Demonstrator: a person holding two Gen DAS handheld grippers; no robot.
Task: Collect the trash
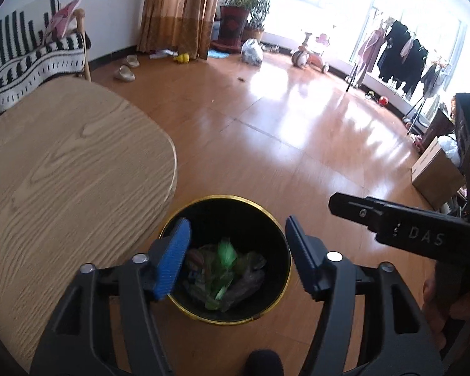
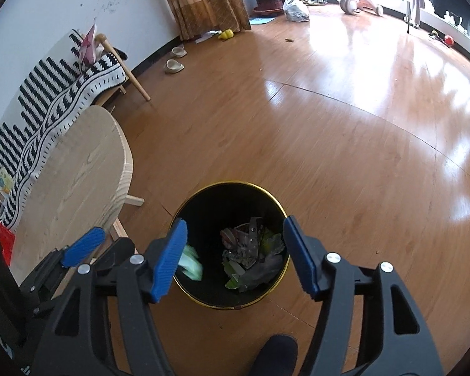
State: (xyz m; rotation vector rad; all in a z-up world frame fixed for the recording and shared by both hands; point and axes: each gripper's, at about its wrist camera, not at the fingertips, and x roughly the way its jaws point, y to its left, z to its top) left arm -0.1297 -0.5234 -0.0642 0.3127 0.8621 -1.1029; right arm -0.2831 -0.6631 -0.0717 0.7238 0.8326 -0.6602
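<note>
A black trash bin with a gold rim (image 1: 268, 210) stands on the wood floor beside a round table; it also shows in the right wrist view (image 2: 266, 191). It holds several wrappers and scraps (image 1: 222, 275) (image 2: 250, 257). My left gripper (image 1: 238, 257) is open and empty, directly above the bin. My right gripper (image 2: 233, 253) is open above the bin too. A blurred light green piece of trash (image 2: 191, 263) is in the air just inside the bin's left wall, free of the fingers. The right gripper's body (image 1: 407, 225) shows at the right of the left wrist view.
A round light wood table (image 1: 62, 172) (image 2: 75, 175) sits left of the bin. A bench with a striped black-and-white throw (image 2: 47, 100) stands by the wall. Slippers (image 2: 174, 65), plant pots, a tricycle (image 1: 310, 53), a cardboard box (image 1: 435, 172) and a clothes rack lie farther off.
</note>
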